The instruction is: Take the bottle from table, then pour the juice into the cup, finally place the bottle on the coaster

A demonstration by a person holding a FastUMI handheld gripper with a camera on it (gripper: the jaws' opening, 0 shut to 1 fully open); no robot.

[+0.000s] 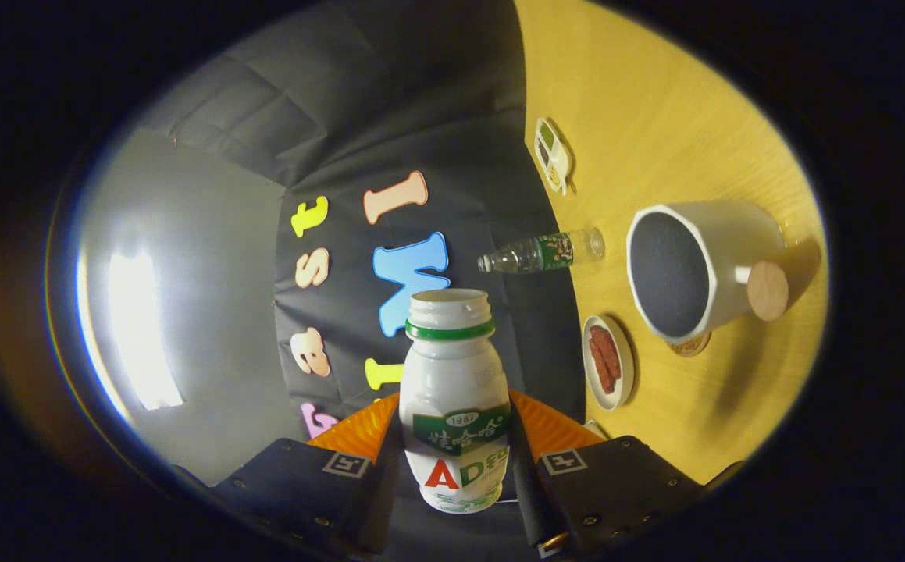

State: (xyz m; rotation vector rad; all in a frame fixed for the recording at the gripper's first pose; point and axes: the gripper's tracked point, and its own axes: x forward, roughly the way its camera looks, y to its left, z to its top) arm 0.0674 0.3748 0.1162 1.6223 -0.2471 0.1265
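White plastic bottle (454, 406) with a green band at the neck and its cap off was clamped in the tongs (456, 460), both fingers pressing on its lower body from either side, right around the label. So the tongs were closed down to the width of the bottle, holding it. Its open mouth pointed away from the camera, straight ahead of the fingers.

The whole view was rolled over, so the yellow wooden surface (671, 117) stood up like a wall on one side and the dark cloth of the booth sat behind the bottle. Beyond the bottle's mouth and off toward the surface was the cup (706, 265), a big pale mug with a dark inside and a round wooden knob on its handle, well apart from the bottle. Peeking out from under the mug's base was a small round brownish disc (690, 345), maybe the coaster, couldn't really tell.

Just beside the mug sat a small white plate (608, 361) with reddish-brown food on it. Past that a clear water bottle (542, 254) stood on the surface, and farther off a little white divided dish (552, 154).
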